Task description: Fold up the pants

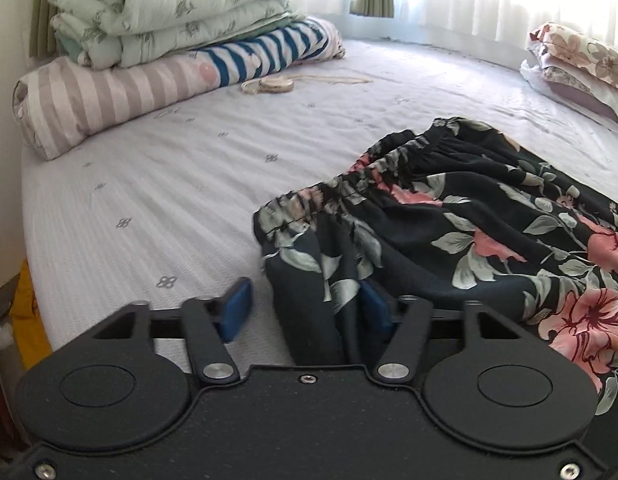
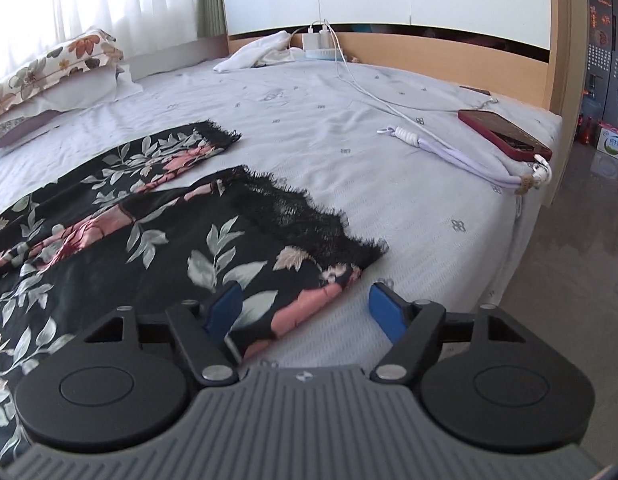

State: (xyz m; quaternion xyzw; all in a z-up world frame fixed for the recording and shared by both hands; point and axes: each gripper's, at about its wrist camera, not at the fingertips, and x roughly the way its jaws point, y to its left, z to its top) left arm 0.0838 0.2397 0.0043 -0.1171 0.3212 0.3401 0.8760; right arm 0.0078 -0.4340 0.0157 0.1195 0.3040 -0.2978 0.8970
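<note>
**A:** 2 grippers, 1 pair of pants (image 1: 449, 216), and both are parked at the near edge of the bed (image 1: 157, 184). The pants lie spread flat on the sheet, legs apart, not folded at all yet.

**B:** So we're at the very first step, I'd say: getting a hold for the opening fold. Look at the left gripper (image 1: 305, 312). Its fingers are spread wide, and the near corner of the waistband (image 1: 349, 196) end bunches up between them, right against the right-hand pad (image 1: 373, 308). Nothing pinched.

**A:** Same story on the other side. The right gripper (image 2: 305, 308) is released too, straddling the near corner of the closer leg, just below the lace hem (image 2: 309, 220). Its left pad (image 2: 223, 306) sits on the fabric, the other over bare sheet.

**B:** The 2nd leg (image 2: 149, 152) lies farther back, a strip of sheet showing between the 2.

**A:** Next move, as I read it: both need to close on the near edge together, waist corner and hem corner, then carry that edge over onto the far leg.

**B:** The cloth looks thin and slippery, so each bite should take in the full layers, or the lower one stays behind.

**A:** And the phone (image 2: 505, 132) with its cable (image 2: 389, 104) sits well off to the right, out of the fold's path.
</note>
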